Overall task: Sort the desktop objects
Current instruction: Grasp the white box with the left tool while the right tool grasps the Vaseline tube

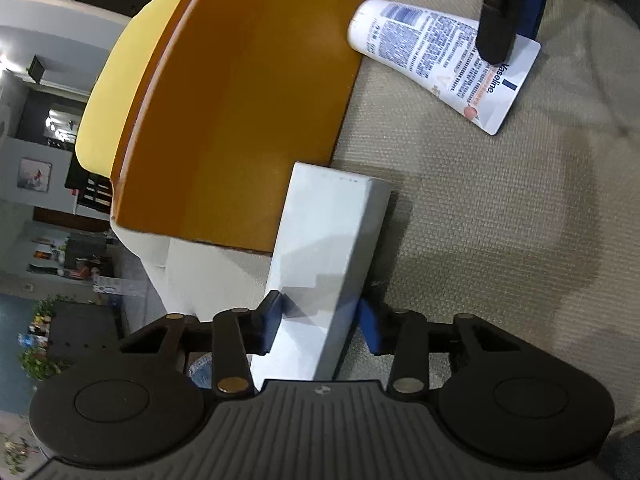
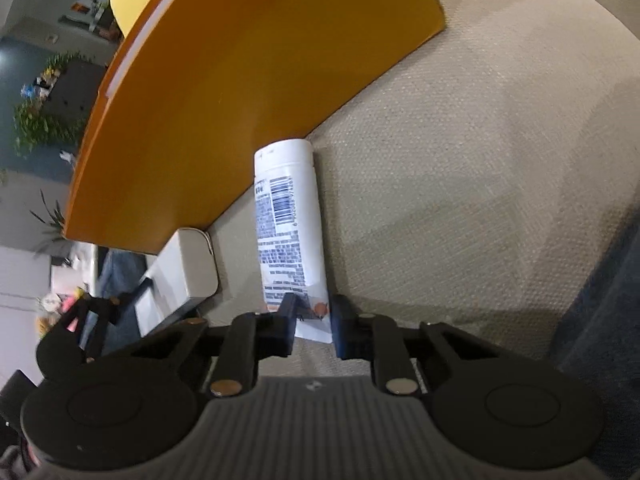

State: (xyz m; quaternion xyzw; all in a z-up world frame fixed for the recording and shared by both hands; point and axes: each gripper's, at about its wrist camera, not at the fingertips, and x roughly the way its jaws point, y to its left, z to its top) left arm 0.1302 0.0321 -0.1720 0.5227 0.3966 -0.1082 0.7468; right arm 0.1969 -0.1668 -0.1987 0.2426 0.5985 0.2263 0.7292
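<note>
left gripper (image 1: pixel 320 320) clamped on white box (image 1: pixel 324 248), lying on beige tabletop (image 1: pixel 480 220) against orange tray (image 1: pixel 240 100) wall. right gripper (image 2: pixel 312 320) pinching crimped end of lotion tube (image 2: pixel 288 220), cap touching same wall. tray blocking beyond both.

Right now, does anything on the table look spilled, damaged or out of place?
Nothing spilled or damaged. The lotion tube lies flat with its cap end against the orange tray, and the white box also lies beside that tray.
</note>
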